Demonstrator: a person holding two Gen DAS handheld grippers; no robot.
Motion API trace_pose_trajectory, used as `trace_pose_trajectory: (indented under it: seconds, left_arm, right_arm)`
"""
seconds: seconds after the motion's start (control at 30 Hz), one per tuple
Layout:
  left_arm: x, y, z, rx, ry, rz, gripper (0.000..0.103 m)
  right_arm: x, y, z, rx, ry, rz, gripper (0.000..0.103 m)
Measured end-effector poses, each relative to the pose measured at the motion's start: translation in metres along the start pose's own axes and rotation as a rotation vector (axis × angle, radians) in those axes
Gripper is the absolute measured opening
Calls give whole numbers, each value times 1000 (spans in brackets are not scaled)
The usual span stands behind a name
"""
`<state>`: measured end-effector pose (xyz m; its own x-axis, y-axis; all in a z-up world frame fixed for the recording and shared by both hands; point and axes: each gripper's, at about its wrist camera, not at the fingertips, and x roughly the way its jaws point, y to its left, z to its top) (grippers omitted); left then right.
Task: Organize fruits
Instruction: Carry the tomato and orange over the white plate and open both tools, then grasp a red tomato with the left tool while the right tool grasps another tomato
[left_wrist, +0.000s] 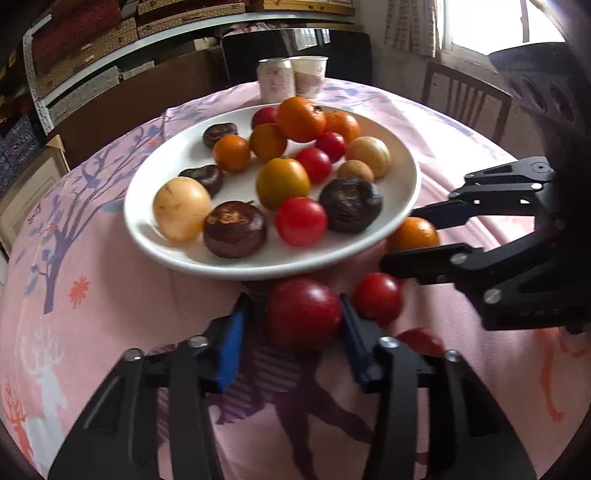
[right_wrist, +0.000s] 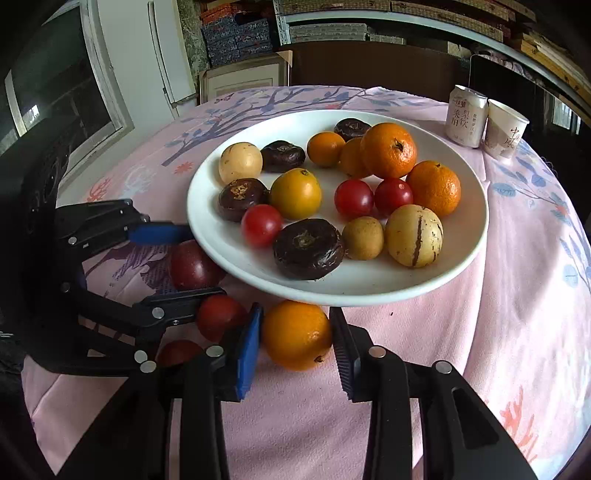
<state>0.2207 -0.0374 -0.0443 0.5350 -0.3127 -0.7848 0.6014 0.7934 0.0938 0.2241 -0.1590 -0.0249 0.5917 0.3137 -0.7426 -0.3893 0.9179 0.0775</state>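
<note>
My left gripper (left_wrist: 295, 321) is clamped on a dark red round tomato (left_wrist: 303, 312); my right gripper (right_wrist: 297, 341) pinches a small orange mandarin (right_wrist: 296, 334) (both on the pink patterned tabletop (right_wrist: 443, 350)). Just beyond sits the white ceramic plate (right_wrist: 476, 206) of mixed fruit.

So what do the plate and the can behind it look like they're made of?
The plate looks like glazed white ceramic: smooth, glossy, with a thick rounded rim, though it could be melamine. The can looks like thin metal with a printed pale label and a shiny top rim.
</note>
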Motion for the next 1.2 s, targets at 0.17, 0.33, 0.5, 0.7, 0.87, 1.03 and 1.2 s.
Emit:
trace_pose_trajectory:
  seconds: [0.17, 0.33, 0.5, 0.7, 0.87, 1.03, 1.2]
  left_arm:
    - [-6, -5, -3, 18, -7, 32, 38]
    - [-26, -3, -5, 34, -36, 41, 38]
    - [-52, 9, 4, 4, -96, 63, 38]
    - [-38, 48, 47, -116, -175, 136, 38]
    - [-1, 76, 68, -230, -148, 91, 39]
    - [-2, 75, 64, -211, -207, 214, 98]
    - [-29, 62, 33, -175, -161, 154, 98]
  right_arm:
    - [-11, 10, -7, -24, 7, -16, 37]
    - [-36, 6, -9, -9, -42, -66, 37]
    - [-62, -3, 7, 23, -134, -104, 37]
    - [-53, -7, 55, 31, -209, -76, 37]
    - [-21, -11, 86, 35, -200, -60, 37]
    - [-10, -20, 87, 33, -195, -111, 92]
    - [-40, -23, 49, 70, -198, -112, 99]
